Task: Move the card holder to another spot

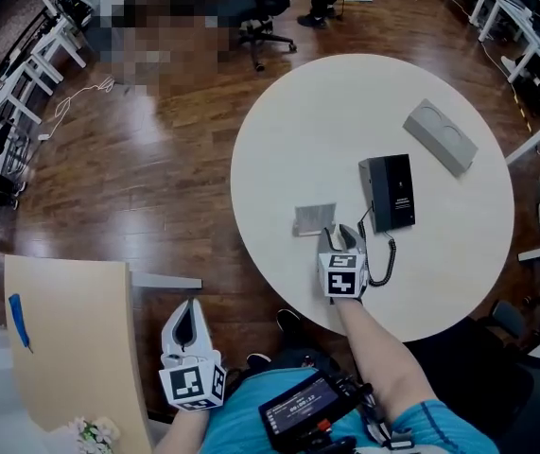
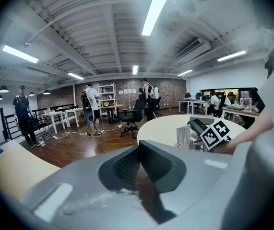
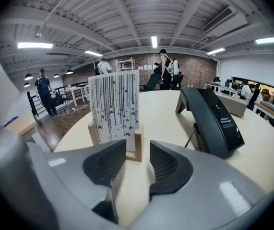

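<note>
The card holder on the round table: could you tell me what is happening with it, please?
A person's right gripper sits open at the wooden end of the card holder, not clamping it. It stands upright on the round table beside a black desk phone. The left gripper is shut, empty, off the table.
</note>
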Available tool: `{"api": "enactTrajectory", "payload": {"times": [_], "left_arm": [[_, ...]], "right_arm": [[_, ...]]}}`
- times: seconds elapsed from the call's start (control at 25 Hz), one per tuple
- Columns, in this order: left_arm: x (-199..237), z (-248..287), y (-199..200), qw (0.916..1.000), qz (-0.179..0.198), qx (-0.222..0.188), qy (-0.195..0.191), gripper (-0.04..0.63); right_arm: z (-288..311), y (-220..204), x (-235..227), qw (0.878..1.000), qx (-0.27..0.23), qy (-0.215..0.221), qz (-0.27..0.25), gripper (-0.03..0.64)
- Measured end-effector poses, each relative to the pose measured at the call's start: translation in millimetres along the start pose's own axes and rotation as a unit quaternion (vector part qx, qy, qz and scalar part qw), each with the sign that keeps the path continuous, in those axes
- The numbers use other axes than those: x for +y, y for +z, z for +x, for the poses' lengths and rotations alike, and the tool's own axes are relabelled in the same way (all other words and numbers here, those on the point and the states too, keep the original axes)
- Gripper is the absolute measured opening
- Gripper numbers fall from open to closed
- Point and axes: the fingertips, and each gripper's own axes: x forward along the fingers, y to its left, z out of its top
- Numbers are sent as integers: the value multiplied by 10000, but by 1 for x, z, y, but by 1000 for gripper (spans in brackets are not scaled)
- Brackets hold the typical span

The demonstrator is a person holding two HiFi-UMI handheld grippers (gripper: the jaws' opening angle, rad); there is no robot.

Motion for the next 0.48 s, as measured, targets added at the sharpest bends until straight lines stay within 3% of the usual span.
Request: {"api": "enactTrajectory", "payload": {"times": [0.12, 0.28, 0.48], "left_arm": [[0, -6, 0, 9999, -94, -86, -23, 14], [3, -15, 3, 9990, -307, -287, -121, 14], [-1, -42, -5, 9967, -531, -503, -364, 14]], "right_arm": [[-29, 2, -6, 9995, -130, -45, 284, 150], [-96, 25, 1, 9967, -665, -185, 423, 5], [-173, 20, 35, 9950, -970, -63, 237, -9]]}}
